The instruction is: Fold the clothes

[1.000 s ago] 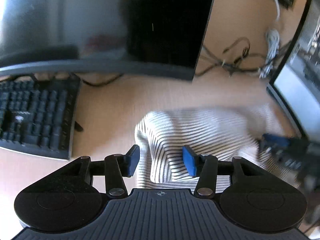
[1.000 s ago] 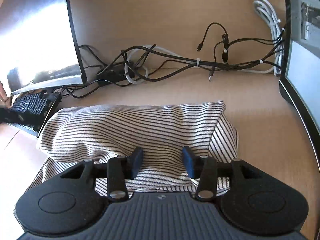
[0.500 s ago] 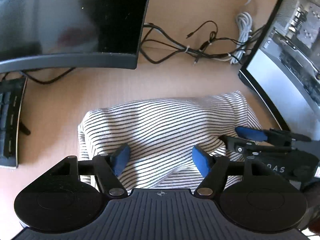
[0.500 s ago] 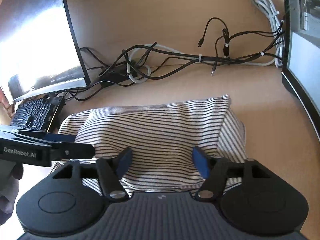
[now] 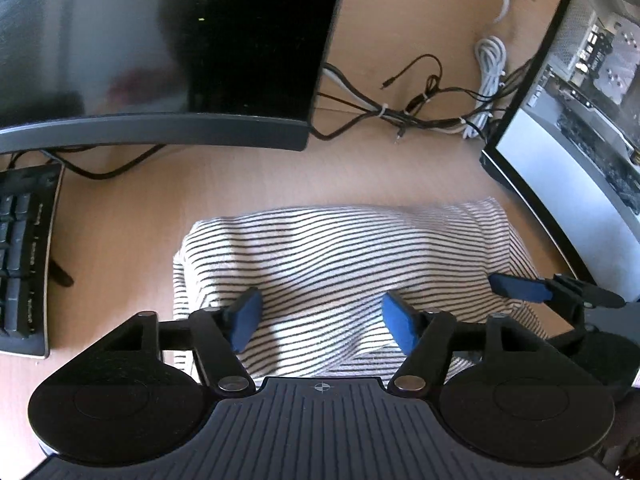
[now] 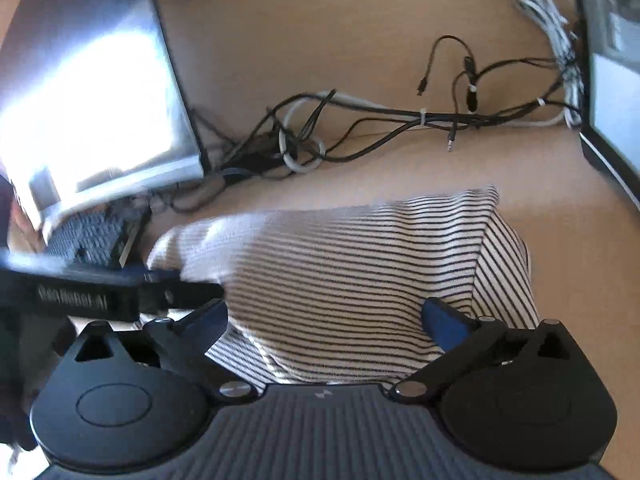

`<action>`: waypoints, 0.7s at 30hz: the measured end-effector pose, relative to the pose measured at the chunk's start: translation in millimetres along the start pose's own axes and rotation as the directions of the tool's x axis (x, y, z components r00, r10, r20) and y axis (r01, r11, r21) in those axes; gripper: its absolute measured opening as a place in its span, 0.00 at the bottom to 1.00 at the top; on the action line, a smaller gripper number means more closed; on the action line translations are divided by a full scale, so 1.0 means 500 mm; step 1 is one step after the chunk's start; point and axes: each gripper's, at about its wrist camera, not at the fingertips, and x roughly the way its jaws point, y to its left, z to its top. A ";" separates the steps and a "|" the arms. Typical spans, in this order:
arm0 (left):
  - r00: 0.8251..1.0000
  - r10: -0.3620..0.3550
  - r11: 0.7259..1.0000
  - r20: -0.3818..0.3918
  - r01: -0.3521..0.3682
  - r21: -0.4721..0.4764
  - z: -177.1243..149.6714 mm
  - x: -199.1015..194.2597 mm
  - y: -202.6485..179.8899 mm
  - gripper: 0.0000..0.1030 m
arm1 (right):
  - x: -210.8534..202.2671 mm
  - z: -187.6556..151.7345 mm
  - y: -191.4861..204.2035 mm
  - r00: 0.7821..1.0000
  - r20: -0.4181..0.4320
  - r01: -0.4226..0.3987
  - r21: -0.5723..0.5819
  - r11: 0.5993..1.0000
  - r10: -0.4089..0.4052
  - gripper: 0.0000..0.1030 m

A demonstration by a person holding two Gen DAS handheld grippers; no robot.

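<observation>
Fingers of the left gripper (image 5: 322,316), blue-padded, stand apart and are opening above the striped garment (image 5: 344,264), their pads not pressing on it; fingers of the right gripper (image 6: 332,318) are spreading to their widest over the same cloth. The garment lies folded on the wooden counter (image 5: 248,176) between two monitors, with the cables (image 6: 400,114) behind and a keyboard (image 5: 24,264) at left. Blurred lettering on the left gripper's side (image 6: 72,303) reads roughly "GenRobot.AI". A second earlier, both pairs of fingers stood noticeably narrower.
</observation>
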 end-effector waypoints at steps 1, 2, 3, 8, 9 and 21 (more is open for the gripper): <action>1.000 0.000 1.000 0.000 0.000 0.004 0.000 0.001 -0.003 0.78 | -0.004 0.000 -0.008 1.000 0.015 -0.015 0.034 0.999 0.014 1.00; 1.000 0.001 1.000 -0.002 -0.001 0.010 0.000 0.002 -0.005 0.80 | -0.007 -0.001 -0.013 0.999 0.025 -0.024 0.059 0.998 0.023 1.00; 1.000 0.001 1.000 -0.003 -0.001 0.015 -0.001 0.003 -0.008 0.81 | -0.010 -0.002 -0.018 0.999 0.032 -0.033 0.077 0.996 0.030 1.00; 1.000 -0.007 1.000 -0.008 0.007 0.023 -0.003 0.005 -0.010 0.86 | -0.006 -0.001 -0.006 1.000 -0.009 -0.026 0.006 1.000 0.026 1.00; 1.000 -0.007 1.000 -0.008 0.007 0.024 -0.003 0.005 -0.009 0.86 | -0.003 0.000 -0.001 0.999 -0.025 -0.023 -0.026 0.999 0.023 1.00; 0.999 -0.036 0.999 -0.012 0.037 0.030 -0.006 0.003 -0.005 0.92 | -0.042 0.013 0.018 1.000 -0.012 -0.015 -0.179 0.984 0.013 1.00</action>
